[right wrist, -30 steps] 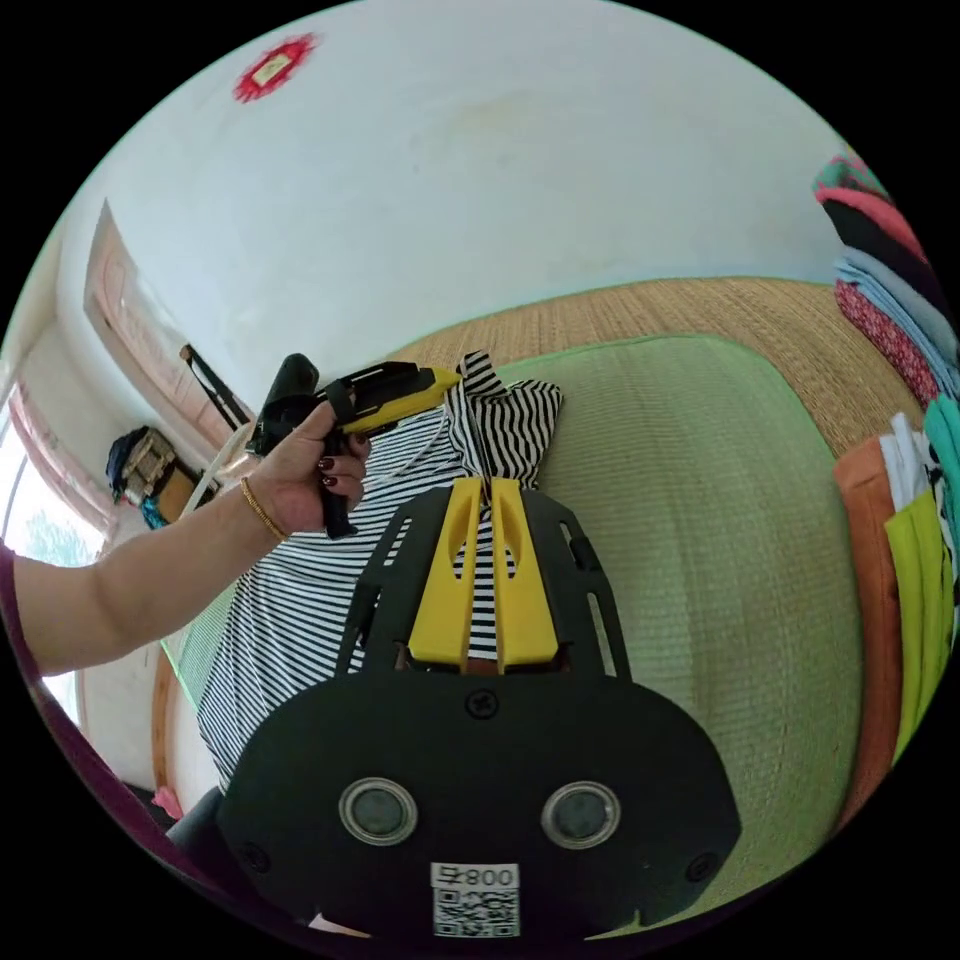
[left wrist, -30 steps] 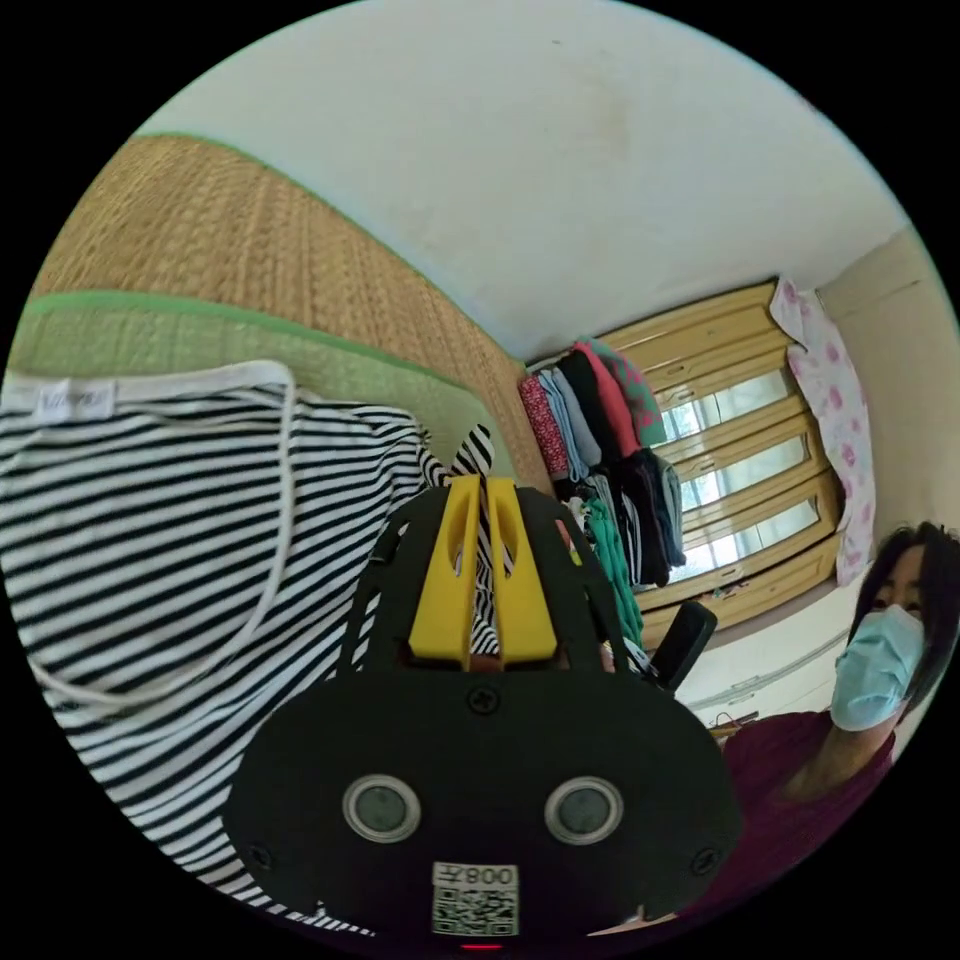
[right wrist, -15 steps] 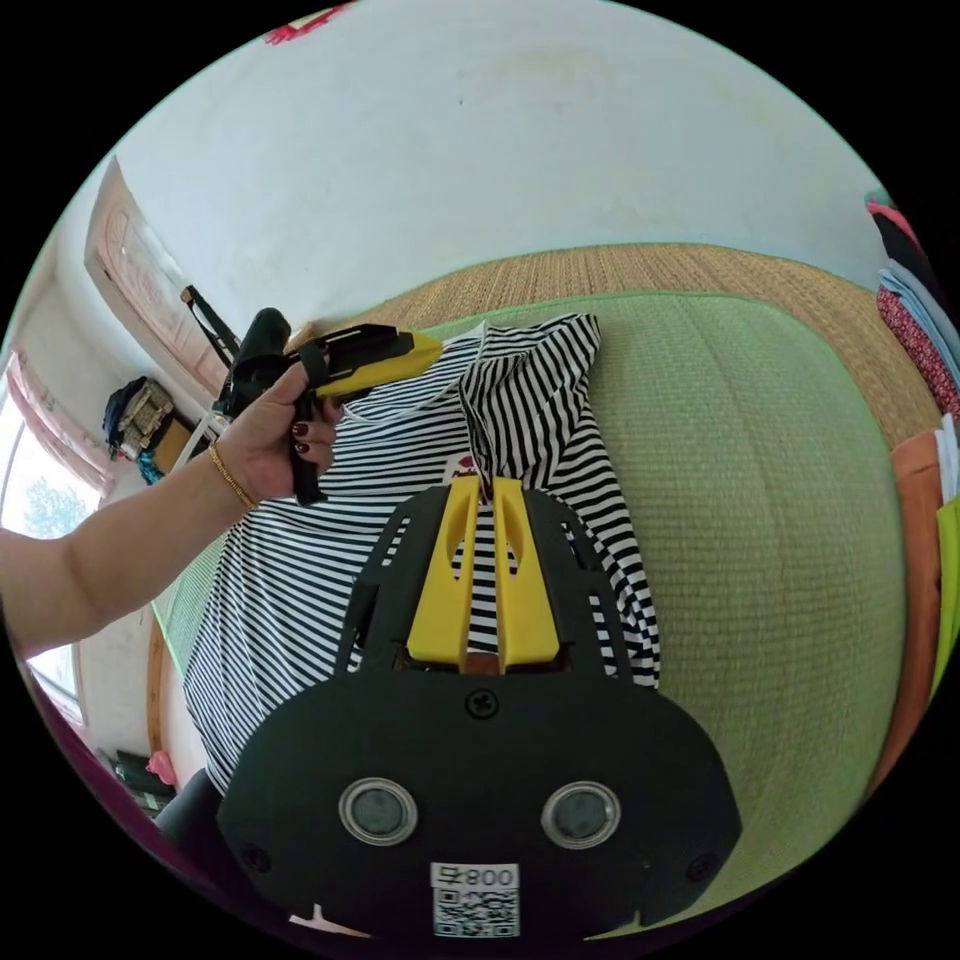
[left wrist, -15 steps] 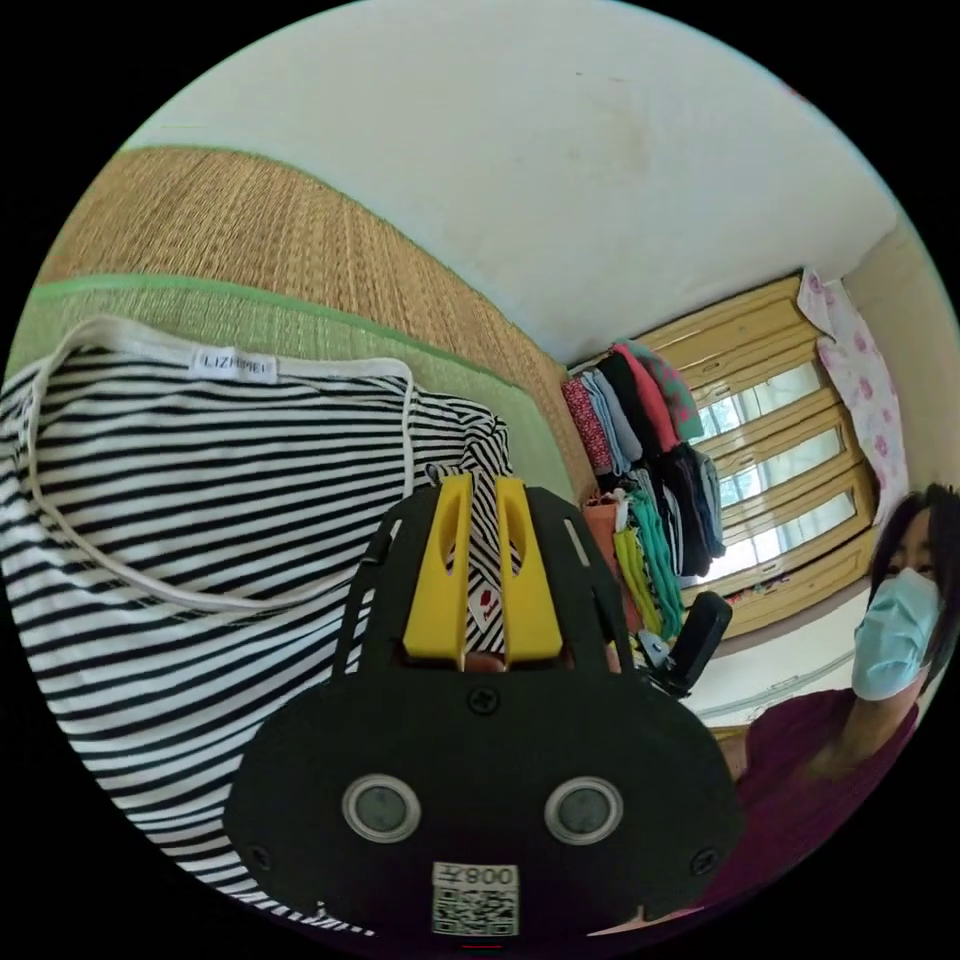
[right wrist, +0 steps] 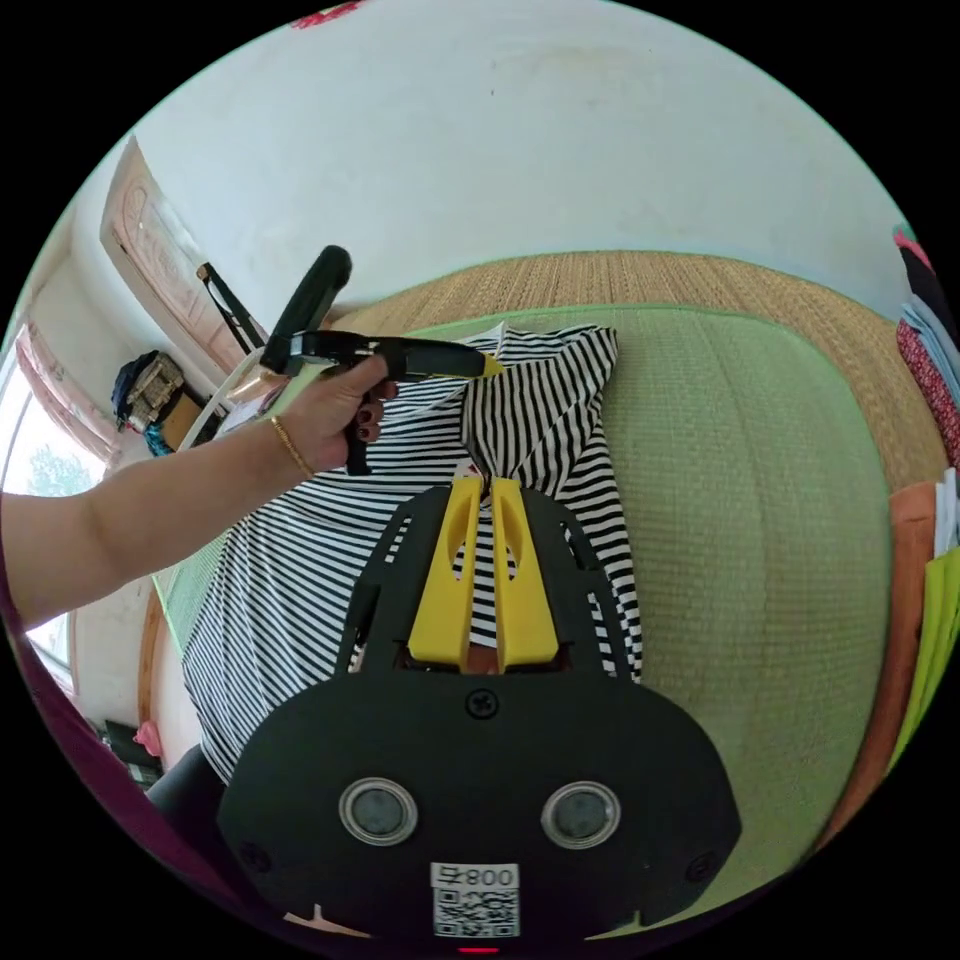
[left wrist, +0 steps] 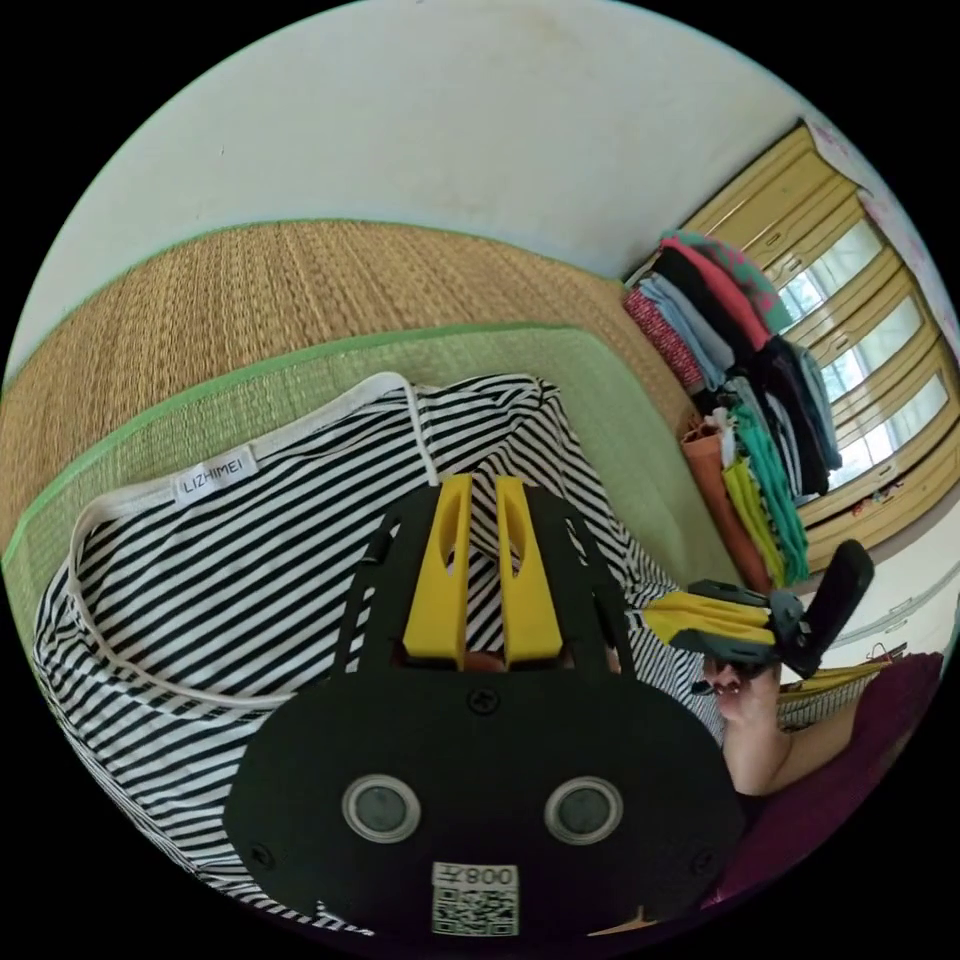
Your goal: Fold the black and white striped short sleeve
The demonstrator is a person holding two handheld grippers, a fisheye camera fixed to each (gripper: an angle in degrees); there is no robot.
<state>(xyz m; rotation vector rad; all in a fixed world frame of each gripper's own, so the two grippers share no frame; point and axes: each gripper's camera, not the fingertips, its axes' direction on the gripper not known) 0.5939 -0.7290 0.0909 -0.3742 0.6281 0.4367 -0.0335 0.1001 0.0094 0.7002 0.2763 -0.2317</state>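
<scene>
Since a second ago the shirt [left wrist: 250, 560] has gone from hanging bunched between the two grippers to lying spread on the green mat [left wrist: 330, 385], and both grippers have come down low over it. In the left gripper view the left gripper [left wrist: 480, 490] has its yellow jaws close together with a narrow gap, over striped cloth near the white neckline; I cannot tell whether the cloth is pinched between them. The right gripper [left wrist: 660, 615] shows at the right edge of that view, held in a hand [left wrist: 745, 705] low over the shirt's side. In the right gripper view the right gripper [right wrist: 480, 488] has its jaws nearly together with a fold of striped cloth rising up from between their tips. The left gripper [right wrist: 485, 365] lies level in a hand [right wrist: 335, 415], its tip at the shirt's collar edge. The shirt's body lies flat toward the left of the mat, with one sleeve part folded over and standing up as a ridge. A straw mat [right wrist: 700, 285] lies beyond the green one, against a pale wall [right wrist: 500, 150]. Stacked folded clothes [left wrist: 740, 400] sit at the right, beside a wooden window frame [left wrist: 860, 330].
</scene>
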